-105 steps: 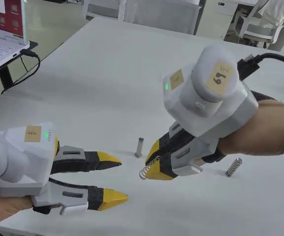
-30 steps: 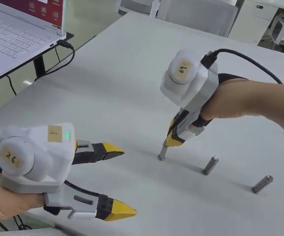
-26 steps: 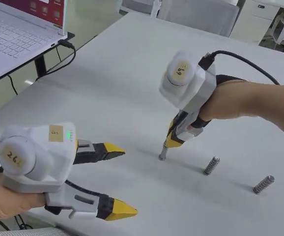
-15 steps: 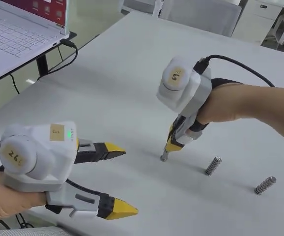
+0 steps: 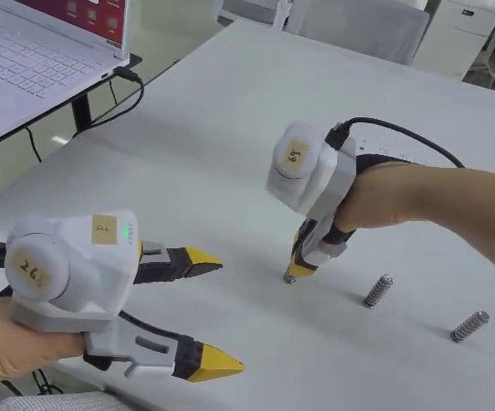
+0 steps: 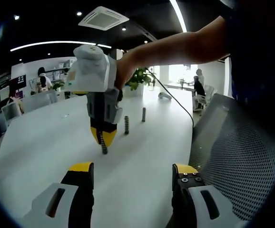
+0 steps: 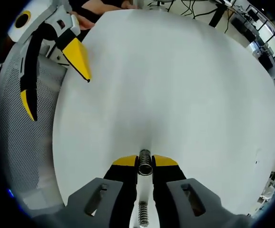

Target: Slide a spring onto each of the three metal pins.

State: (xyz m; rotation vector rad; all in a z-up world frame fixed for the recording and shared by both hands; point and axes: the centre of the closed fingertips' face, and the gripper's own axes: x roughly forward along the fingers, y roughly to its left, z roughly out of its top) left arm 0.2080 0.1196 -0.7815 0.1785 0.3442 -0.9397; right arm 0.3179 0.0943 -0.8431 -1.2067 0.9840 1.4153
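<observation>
While the white table (image 5: 230, 128) spreads under everything, with an open laptop (image 5: 33, 51) beyond its left edge, the left gripper (image 5: 229, 314) hovers at the near left, its jaws spread wide and holding nothing. The right gripper (image 5: 297, 270) points steeply down at mid-table, jaws pinched narrow on a spring (image 7: 145, 168) whose lower end meets the tabletop. A second spring (image 5: 378, 291) and a third spring (image 5: 470, 326) stand to its right.

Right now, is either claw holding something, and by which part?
The right gripper pinches a spring near its end, between its yellow tips. The left gripper is open and holds nothing.
</observation>
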